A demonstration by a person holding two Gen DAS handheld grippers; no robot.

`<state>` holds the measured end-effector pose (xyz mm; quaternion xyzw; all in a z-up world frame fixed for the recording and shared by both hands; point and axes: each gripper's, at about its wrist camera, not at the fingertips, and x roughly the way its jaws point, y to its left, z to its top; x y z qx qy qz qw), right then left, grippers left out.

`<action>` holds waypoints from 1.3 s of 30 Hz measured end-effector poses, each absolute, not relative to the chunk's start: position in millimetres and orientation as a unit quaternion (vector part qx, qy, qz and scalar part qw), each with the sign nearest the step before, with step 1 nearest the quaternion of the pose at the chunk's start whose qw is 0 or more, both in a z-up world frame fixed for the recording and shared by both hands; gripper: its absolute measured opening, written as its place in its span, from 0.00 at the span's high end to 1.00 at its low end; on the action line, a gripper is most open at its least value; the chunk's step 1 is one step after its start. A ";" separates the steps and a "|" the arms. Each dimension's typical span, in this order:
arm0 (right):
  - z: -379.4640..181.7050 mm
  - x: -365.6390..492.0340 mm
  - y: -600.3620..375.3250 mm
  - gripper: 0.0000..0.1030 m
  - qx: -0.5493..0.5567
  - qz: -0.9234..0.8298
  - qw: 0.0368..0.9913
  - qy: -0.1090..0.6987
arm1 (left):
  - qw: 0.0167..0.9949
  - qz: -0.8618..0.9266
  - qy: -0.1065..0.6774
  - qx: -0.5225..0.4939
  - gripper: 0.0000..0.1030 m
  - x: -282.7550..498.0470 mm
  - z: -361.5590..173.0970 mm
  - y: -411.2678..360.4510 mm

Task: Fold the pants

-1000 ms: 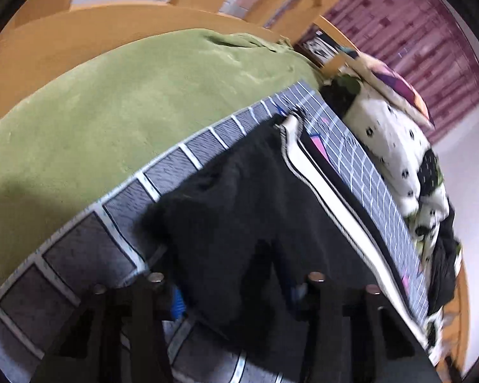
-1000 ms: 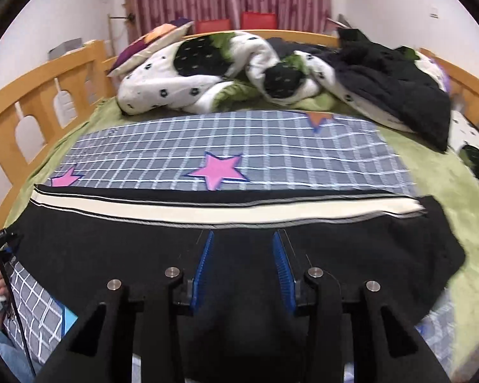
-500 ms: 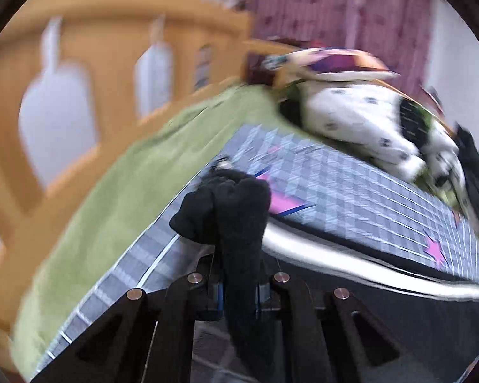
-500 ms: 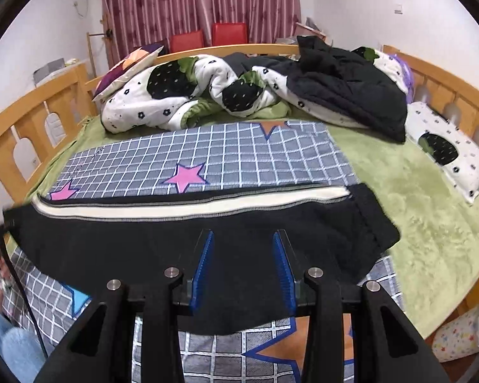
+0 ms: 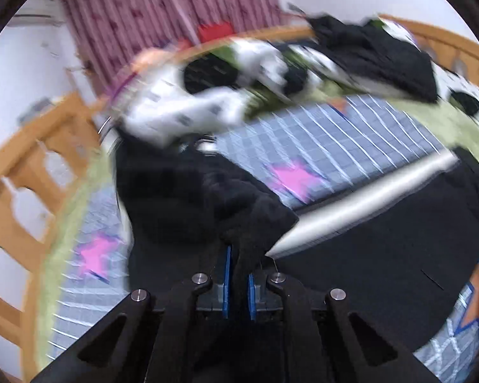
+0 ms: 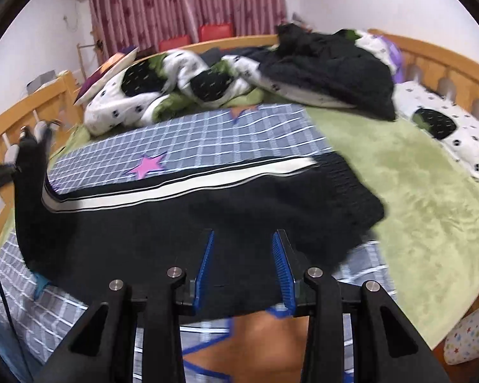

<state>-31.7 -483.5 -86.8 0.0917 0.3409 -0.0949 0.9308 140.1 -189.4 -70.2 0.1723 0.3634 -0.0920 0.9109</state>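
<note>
Black pants (image 6: pixel 207 214) with a white side stripe (image 6: pixel 182 188) lie across a grey checked sheet (image 6: pixel 207 134) on the bed. My left gripper (image 5: pixel 238 274) is shut on the leg end of the pants (image 5: pixel 207 204) and holds it lifted above the sheet; that raised end shows at the left edge of the right wrist view (image 6: pixel 32 159). My right gripper (image 6: pixel 244 255) is open and empty, hovering above the middle of the pants near their front edge. The left wrist view is blurred by motion.
A black-and-white spotted duvet (image 6: pixel 182 86) and a dark garment (image 6: pixel 329 73) are heaped at the back of the bed. A green blanket (image 6: pixel 415 191) covers the right side, with a spotted pillow (image 6: pixel 444 127). A wooden rail (image 6: pixel 48 102) rings the bed.
My left gripper closed on the leg end, lifted it and swung round toward the waist end. My right gripper rose and pulled back a little, still open.
</note>
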 end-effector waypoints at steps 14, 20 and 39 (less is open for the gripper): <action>-100.7 -35.7 -494.9 0.63 0.147 -0.101 0.914 0.364 | 0.883 -0.181 0.413 0.128 0.81 62.2 -150.2 -192.9; -84.6 7.4 -427.4 0.60 0.173 -0.010 0.912 0.372 | 0.893 -0.167 0.410 0.083 0.46 41.6 -118.2 -99.2; -194.2 119.2 -292.2 0.67 0.225 0.039 0.852 0.471 | 0.888 -0.058 0.456 0.012 0.40 107.9 -134.7 71.6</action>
